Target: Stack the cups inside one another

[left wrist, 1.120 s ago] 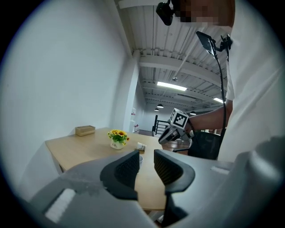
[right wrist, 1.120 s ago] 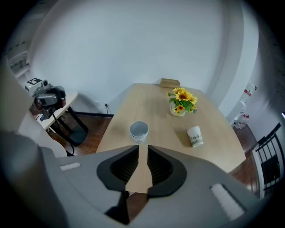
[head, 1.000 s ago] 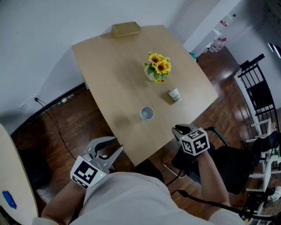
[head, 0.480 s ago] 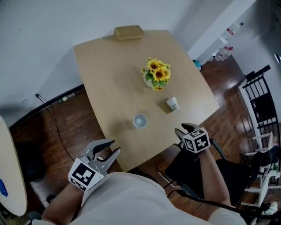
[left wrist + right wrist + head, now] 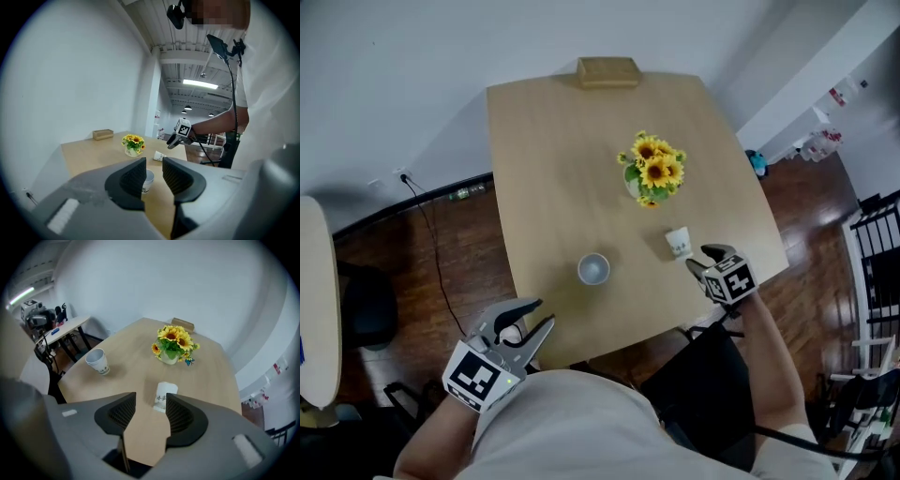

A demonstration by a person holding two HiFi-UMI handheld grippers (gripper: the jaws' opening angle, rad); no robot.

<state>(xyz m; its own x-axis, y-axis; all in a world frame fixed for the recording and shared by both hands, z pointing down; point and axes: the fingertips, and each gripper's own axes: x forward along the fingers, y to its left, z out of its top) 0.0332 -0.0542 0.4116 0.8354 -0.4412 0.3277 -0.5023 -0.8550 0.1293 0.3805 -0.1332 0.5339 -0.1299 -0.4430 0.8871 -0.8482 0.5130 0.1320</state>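
A white paper cup [image 5: 593, 269] stands upright near the front of the wooden table [image 5: 544, 159]; it also shows in the right gripper view [image 5: 97, 361] and, partly behind a jaw, in the left gripper view [image 5: 149, 178]. A second printed cup [image 5: 678, 242] lies on its side near the table's right edge [image 5: 164, 396]. My right gripper [image 5: 706, 260] hovers just beside this cup, pointing steeply down, its jaws opening with nothing between them [image 5: 151, 400]. My left gripper [image 5: 531, 319] is off the table's front edge, jaws apart and empty [image 5: 154, 165].
A vase of sunflowers [image 5: 653, 173] stands mid-table just behind the lying cup [image 5: 172, 345]. A small wooden box [image 5: 607, 70] sits at the far edge by the wall. A black chair [image 5: 703, 375] is below the table's right corner.
My right gripper has moved from off the table's corner up over the edge to the lying cup, and its jaws have spread. The left gripper has shifted a little along the front edge.
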